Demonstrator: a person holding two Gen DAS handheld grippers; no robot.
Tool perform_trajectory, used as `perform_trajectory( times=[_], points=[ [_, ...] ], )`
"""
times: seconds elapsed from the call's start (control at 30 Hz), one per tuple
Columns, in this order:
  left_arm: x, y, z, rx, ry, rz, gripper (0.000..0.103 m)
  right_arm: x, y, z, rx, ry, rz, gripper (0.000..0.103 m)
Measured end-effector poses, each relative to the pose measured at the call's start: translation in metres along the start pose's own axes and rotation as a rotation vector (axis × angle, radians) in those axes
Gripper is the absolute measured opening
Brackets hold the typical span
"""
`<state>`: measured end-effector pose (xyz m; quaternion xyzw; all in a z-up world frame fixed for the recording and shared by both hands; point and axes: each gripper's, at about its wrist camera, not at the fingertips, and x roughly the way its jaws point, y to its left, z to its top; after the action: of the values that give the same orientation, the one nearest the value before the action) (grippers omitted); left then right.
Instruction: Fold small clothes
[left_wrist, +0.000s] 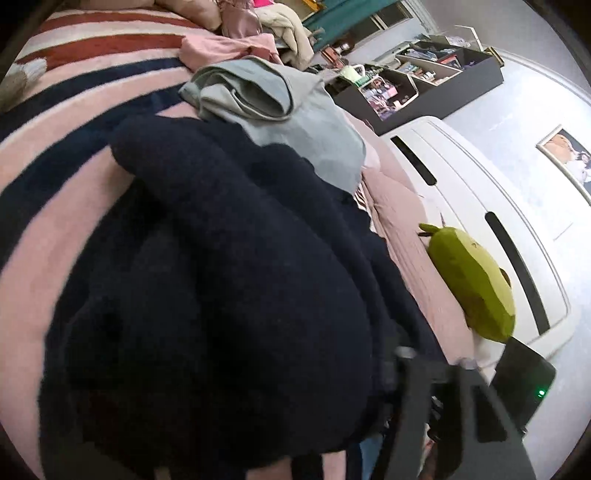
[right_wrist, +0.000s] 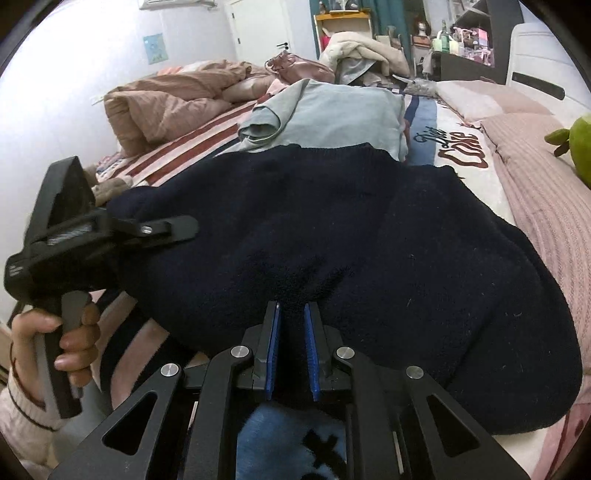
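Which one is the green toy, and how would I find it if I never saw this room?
Start at the big bed with the striped blanket and go to its head end, by the white headboard. There, on the pink ribbed cover, beside the dark navy knit garment, lies the green plush toy. It is the only bright green thing; everything around it is pink, navy or pale blue-grey.

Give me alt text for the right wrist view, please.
The right gripper has its blue-padded jaws pinching the near edge of a dark navy sweater spread on a striped bed. The left gripper grips the sweater's left side; a light blue garment lies behind.
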<state>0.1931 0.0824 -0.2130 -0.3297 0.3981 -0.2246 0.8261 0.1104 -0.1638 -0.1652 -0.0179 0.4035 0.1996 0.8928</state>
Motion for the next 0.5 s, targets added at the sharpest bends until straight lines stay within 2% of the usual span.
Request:
perform_trajectory(
  times=[0.07, 0.2, 0.23, 0.33, 0.4, 0.5],
  points=[
    [-0.010, -0.004, 0.001, 0.021, -0.030, -0.008, 0.035, -0.002, 0.003, 0.001, -0.005, -0.005, 0.006, 0.010],
    [-0.037, -0.006, 0.003, 0.057, -0.085, 0.011, 0.031, -0.005, 0.021, 0.004, -0.039, -0.007, 0.038, 0.010],
    [-0.052, -0.006, 0.005, 0.061, -0.121, 0.015, 0.031, -0.005, 0.024, 0.005, -0.042, -0.005, 0.055, 0.010],
    [-0.082, 0.001, 0.010, 0.079, -0.151, 0.057, 0.031, -0.006, 0.041, 0.007, -0.032, 0.004, 0.178, 0.010],
    [-0.098, 0.008, 0.010, 0.098, -0.140, 0.084, 0.032, -0.004, 0.054, 0.008, -0.022, 0.015, 0.245, 0.010],
    [-0.107, 0.019, 0.009, 0.139, -0.088, 0.148, 0.041, 0.001, 0.070, 0.009, -0.028, 0.020, 0.283, 0.010]
  ],
)
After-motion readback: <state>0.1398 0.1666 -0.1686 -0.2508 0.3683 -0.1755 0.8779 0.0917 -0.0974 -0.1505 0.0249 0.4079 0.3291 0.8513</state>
